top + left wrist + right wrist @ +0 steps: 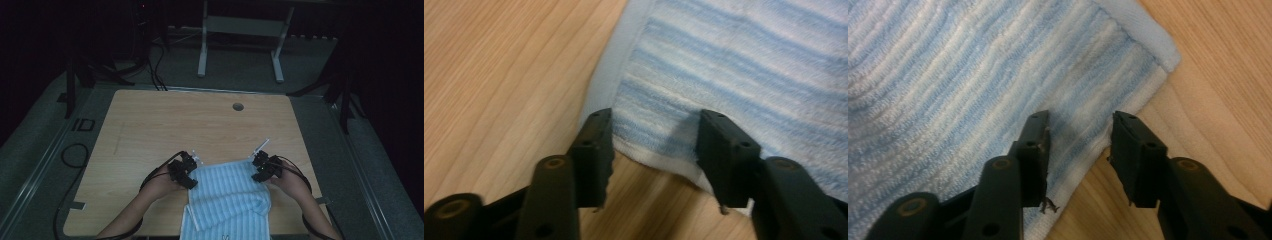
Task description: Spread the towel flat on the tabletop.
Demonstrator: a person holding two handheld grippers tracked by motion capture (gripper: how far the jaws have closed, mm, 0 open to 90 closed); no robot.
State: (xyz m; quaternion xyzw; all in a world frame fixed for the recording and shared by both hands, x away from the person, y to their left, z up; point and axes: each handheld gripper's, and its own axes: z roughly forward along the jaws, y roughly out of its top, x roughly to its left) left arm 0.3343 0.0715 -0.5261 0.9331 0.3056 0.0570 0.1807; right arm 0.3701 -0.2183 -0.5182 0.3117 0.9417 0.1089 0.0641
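A blue-and-white striped towel (230,200) lies on the wooden table (165,125) near its front edge, partly folded and hanging over the front. My left gripper (189,176) is at the towel's far left corner. Its jaws stand open over the towel's edge (659,135). My right gripper (261,166) is at the far right corner. Its jaws stand open astride the towel's side edge (1080,135), the corner (1158,50) just beyond them.
A round cable hole (238,106) sits near the table's far edge. A white desk frame (240,35) stands on the floor behind. Black cables (75,155) lie on the floor at the left.
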